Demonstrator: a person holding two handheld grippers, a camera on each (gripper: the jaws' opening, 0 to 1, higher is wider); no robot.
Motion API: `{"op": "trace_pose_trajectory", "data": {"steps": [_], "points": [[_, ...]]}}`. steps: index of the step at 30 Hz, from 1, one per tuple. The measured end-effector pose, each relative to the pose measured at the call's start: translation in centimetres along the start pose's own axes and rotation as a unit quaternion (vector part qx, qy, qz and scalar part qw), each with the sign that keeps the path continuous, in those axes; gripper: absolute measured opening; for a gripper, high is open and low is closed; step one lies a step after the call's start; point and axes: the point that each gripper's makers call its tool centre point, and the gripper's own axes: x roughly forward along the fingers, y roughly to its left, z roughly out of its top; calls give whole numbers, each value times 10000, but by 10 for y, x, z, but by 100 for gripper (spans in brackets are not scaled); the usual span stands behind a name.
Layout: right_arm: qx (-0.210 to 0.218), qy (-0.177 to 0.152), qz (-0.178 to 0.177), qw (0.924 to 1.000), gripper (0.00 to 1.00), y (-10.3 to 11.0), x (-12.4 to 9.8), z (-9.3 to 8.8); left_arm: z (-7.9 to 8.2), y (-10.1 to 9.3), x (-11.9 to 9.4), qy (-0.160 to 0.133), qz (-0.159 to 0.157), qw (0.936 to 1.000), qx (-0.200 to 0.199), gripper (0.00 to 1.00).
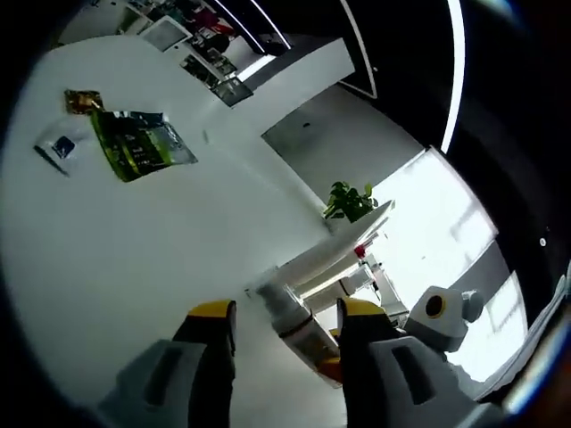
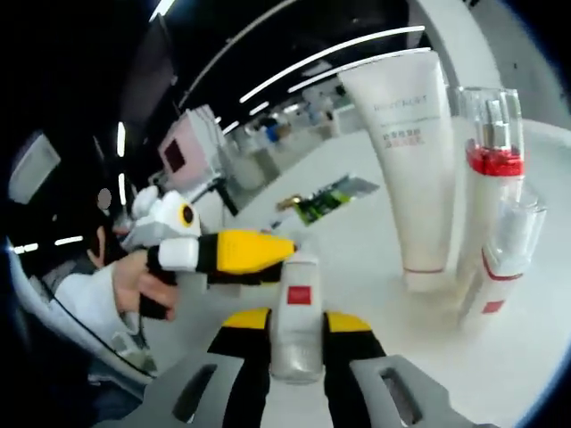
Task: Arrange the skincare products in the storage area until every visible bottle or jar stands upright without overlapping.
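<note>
Now | right claw [image 2: 296,328] grips bottle [image 2: 296,316] | left claw [image 1: 284,314] also clamps it

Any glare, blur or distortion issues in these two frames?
Left gripper view: window blown out white, strong fisheye bend on the table, bottle near the left gripper soft. Right gripper view: even lighting, ceiling strips curved by the lens, tube and bottle at the right gripper sharp.
</note>
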Motion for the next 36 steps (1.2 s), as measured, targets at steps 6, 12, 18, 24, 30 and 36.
{"op": "trace_pose_trajectory", "data": {"steps": [6,12,18,24,30,36], "points": [[-188,-55,-52,9998,13,1,-3,1,0,-3,5,48,-26,10000,-2,32],[-438,-48,-161,9989,13,-2,-5,1,7,-7,11,-123,-24,9998,-126,20],[-716,102,-253,9971,13,-9,-5,-7,2,-11,18,132,-51,9999,-23,18],[-806,199,-262,9962,13,-13,-6,-10,2,-19,19,182,-137,9992,324,17],[-752,287,-233,9965,13,-19,-5,-14,5,-33,22,274,-215,9924,1177,16],[-739,360,-258,9963,13,-21,-4,-17,5,-41,27,422,-228,9850,1660,16]]}}
